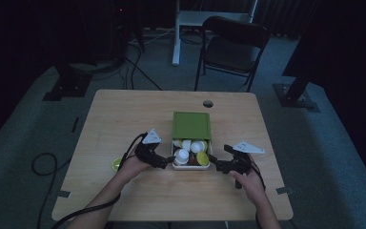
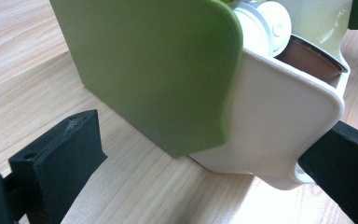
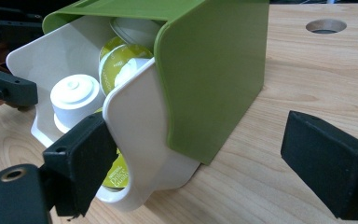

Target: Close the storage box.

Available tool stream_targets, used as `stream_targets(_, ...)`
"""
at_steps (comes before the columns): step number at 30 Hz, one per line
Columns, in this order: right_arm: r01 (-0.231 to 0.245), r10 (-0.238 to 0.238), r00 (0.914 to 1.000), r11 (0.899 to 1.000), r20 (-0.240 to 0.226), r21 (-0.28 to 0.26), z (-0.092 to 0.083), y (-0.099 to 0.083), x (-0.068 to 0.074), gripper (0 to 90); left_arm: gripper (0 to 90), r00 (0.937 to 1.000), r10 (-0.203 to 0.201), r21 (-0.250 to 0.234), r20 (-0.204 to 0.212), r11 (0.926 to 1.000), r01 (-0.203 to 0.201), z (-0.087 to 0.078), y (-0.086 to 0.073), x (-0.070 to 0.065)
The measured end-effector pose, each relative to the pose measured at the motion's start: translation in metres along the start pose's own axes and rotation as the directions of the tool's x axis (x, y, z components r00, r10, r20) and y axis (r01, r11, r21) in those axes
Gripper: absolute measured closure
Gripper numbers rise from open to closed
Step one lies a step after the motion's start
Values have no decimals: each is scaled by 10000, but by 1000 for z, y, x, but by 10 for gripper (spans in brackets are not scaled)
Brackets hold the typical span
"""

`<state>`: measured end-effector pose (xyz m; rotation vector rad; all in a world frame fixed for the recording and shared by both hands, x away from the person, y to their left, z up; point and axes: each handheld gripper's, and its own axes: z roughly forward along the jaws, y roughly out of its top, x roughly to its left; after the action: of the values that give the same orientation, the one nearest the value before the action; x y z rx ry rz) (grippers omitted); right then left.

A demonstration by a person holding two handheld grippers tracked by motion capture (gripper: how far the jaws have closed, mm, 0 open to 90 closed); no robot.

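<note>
A green box (image 1: 191, 125) lies mid-table with a white drawer (image 1: 191, 166) pulled out toward me, holding several coffee capsules (image 1: 187, 151), white, green and brown. My left gripper (image 1: 158, 159) stands open at the drawer's left front corner; in the left gripper view its jaws straddle the white drawer (image 2: 270, 116) and the green box (image 2: 154, 65). Open too, my right gripper (image 1: 219, 165) is at the right front corner. Its own view has the white drawer (image 3: 135, 121) and the green box (image 3: 214, 79) between the jaws, one jaw against the drawer front.
A loose green capsule (image 1: 117, 164) lies on the table beside the left hand. A cable hole (image 1: 208, 103) sits behind the box. Beyond the table's far edge stands a black chair (image 1: 233, 47). Cables trail off the front left of the table.
</note>
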<state>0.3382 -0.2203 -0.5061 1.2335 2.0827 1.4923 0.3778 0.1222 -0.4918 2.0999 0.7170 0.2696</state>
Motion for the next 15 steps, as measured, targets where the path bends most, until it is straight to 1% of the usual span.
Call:
stream_targets(7, 24, -24, 9999, 10000, 116, -11, 3, 2, -2, 103, 12, 10000, -46, 19, -65, 10000, 46, 2, 2, 3)
stream_targets(15, -88, 88, 9998, 10000, 178, -3, 7, 5, -4, 103, 12, 9998, -82, 65, -177, 9999, 83, 4, 5, 7)
